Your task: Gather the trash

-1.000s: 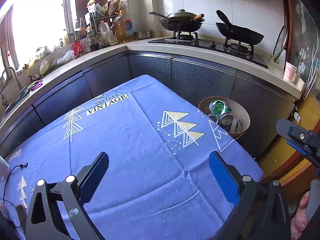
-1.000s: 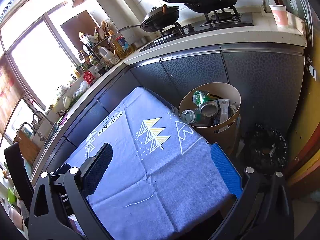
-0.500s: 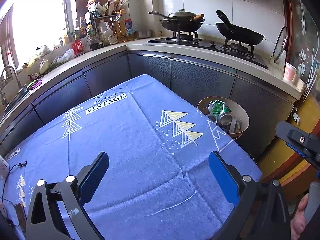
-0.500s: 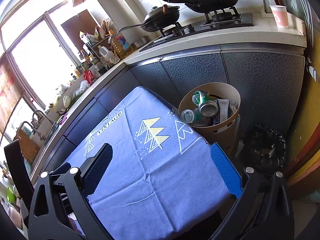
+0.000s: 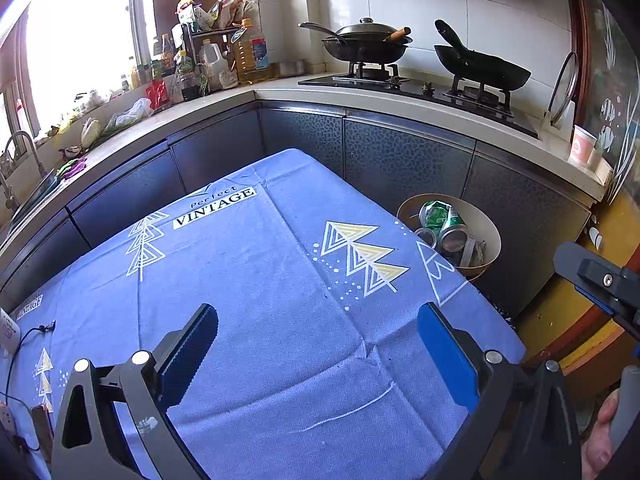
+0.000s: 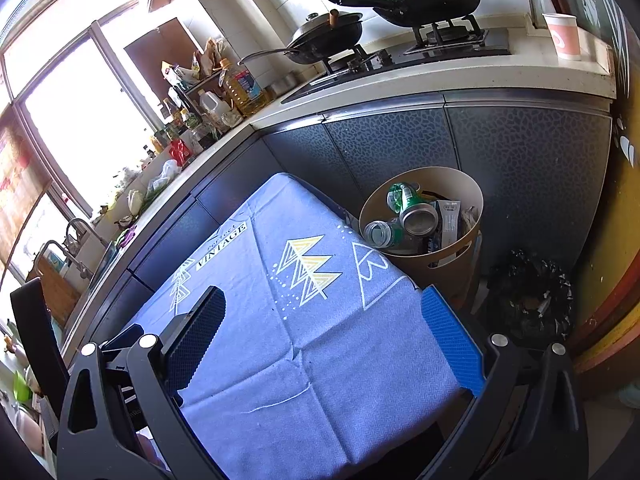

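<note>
A round tan trash bin point(image 5: 491, 236) point(image 6: 468, 184) stands on the floor beyond the far right corner of the table. It holds green cans point(image 5: 452, 230) point(image 6: 416, 210), a crushed bottle and wrappers. My left gripper point(image 5: 318, 340) is open and empty above the blue tablecloth point(image 5: 248, 272). My right gripper point(image 6: 324, 320) is open and empty above the tablecloth's point(image 6: 304, 344) right part. Part of the right gripper point(image 5: 604, 284) shows at the right edge of the left wrist view.
A kitchen counter point(image 5: 400, 100) wraps around behind the table, with two pans point(image 5: 480, 64) on the stove, bottles point(image 5: 248, 52) in the corner and a paper cup point(image 5: 581, 150). A black bag point(image 6: 528, 296) lies on the floor right of the bin. A cable point(image 5: 24, 340) lies at the table's left.
Both grippers stay open and nearly still; the left view has shifted only slightly.
</note>
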`<state>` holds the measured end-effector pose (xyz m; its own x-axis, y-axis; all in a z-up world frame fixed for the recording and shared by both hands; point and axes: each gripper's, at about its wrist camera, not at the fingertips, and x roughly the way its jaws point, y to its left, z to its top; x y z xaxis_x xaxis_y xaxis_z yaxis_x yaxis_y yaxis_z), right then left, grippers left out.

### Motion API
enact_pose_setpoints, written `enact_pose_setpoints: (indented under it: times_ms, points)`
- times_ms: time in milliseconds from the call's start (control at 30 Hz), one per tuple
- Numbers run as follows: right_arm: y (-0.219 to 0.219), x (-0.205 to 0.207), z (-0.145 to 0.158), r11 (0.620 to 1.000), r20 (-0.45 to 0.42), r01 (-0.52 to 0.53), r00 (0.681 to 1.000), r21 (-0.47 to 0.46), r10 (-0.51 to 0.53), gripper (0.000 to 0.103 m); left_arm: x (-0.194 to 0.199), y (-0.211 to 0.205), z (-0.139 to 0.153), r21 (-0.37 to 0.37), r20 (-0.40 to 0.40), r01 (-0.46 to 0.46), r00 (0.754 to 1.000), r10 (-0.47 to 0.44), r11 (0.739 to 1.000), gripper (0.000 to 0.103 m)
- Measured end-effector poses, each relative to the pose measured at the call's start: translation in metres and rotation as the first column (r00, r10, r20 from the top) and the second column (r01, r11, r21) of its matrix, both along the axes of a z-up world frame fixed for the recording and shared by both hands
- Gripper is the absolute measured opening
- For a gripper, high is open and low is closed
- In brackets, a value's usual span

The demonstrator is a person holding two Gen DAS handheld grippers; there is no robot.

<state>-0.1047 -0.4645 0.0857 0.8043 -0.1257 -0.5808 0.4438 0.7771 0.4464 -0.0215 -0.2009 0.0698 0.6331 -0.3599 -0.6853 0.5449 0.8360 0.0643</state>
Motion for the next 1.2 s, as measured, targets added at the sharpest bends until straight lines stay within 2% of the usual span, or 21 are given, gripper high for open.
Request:
enact_pose_setpoints:
  times_ms: [1200]
  points:
    - [-0.011,0.011,0.000,1.000,-0.003,-0.006,1.000,0.008,0.006,0.098,0.002,-0.001,-0.008,0.026,-0.001,0.019,1.000,-0.019,0.999,0.099]
